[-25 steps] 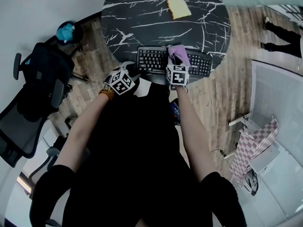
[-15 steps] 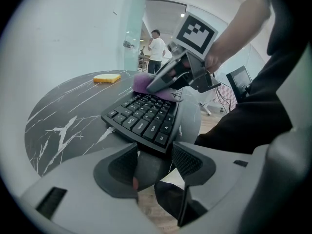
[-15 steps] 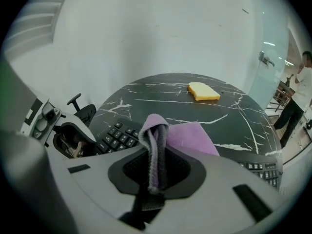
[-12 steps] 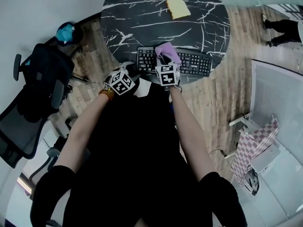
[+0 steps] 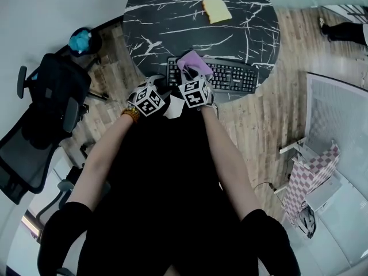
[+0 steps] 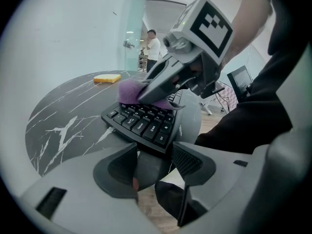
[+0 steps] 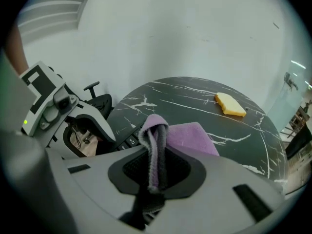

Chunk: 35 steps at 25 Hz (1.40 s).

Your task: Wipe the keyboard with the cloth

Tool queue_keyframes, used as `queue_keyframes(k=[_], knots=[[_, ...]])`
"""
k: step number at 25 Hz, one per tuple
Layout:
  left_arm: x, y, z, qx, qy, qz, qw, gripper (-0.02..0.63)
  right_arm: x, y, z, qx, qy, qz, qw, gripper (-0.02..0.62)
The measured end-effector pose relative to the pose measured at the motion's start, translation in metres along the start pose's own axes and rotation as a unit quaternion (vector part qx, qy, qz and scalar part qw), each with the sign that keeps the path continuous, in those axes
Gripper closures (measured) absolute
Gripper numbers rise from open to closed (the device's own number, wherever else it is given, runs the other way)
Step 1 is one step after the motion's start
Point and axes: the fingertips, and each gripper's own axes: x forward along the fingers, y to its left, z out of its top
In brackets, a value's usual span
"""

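Observation:
A black keyboard (image 5: 221,75) lies at the near edge of the round black marble table (image 5: 172,16). My right gripper (image 5: 194,76) is shut on a purple cloth (image 5: 192,63), which rests on the keyboard's left part. In the right gripper view the cloth (image 7: 187,133) is folded and pinched between the jaws (image 7: 155,167). My left gripper (image 5: 157,88) stands open just off the keyboard's left end, at the table's edge. In the left gripper view its jaws (image 6: 153,162) stand apart below the keyboard (image 6: 141,123), with the cloth (image 6: 129,90) under the right gripper (image 6: 190,57).
A yellow sponge (image 5: 216,8) lies at the far side of the table. A black office chair (image 5: 46,102) stands to the left on the wooden floor. A white sheet (image 5: 172,107) shows below the table edge. A person (image 5: 345,30) stands at the far right.
My right gripper has slid the purple cloth leftward along the keyboard, from its middle to its left part. The left gripper has stayed where it was.

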Motion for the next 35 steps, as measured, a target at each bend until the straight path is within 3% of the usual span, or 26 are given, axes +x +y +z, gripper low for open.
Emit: queue_keyframes(k=[13, 15, 17, 19, 21, 25, 29, 35], knots=[[-0.002, -0.001, -0.001, 0.004, 0.0, -0.001, 1.0, 0.377, 0.011, 0.048, 0.012, -0.12, 0.006, 0.064, 0.991, 0.523], [-0.001, 0.0, -0.001, 0.005, -0.001, -0.001, 1.0, 0.377, 0.009, 0.051, 0.014, -0.112, -0.003, 0.101, 0.989, 0.523], [-0.001, 0.0, -0.001, 0.005, 0.0, -0.001, 1.0, 0.377, -0.001, 0.05, 0.023, -0.068, -0.029, 0.151, 0.986, 0.523], [-0.002, 0.001, -0.001, 0.007, 0.0, 0.0, 1.0, 0.377, -0.022, 0.032, 0.039, -0.015, -0.073, 0.159, 0.984, 0.523], [-0.002, 0.0, -0.001, 0.009, -0.001, -0.001, 1.0, 0.377, -0.049, -0.004, 0.05, 0.044, -0.123, 0.13, 0.983, 0.523], [-0.002, 0.0, -0.001, 0.01, -0.003, -0.002, 0.9999, 0.377, -0.1, -0.085, 0.047, 0.142, -0.2, 0.064, 0.967, 0.523], [-0.003, 0.0, -0.002, 0.01, -0.004, -0.001, 0.9999, 0.377, -0.139, -0.154, 0.004, 0.178, -0.203, -0.02, 0.963, 0.523], [-0.003, 0.001, -0.002, 0.011, -0.004, 0.0, 0.9999, 0.377, -0.181, -0.23, -0.07, 0.219, -0.174, -0.112, 0.953, 0.523]])
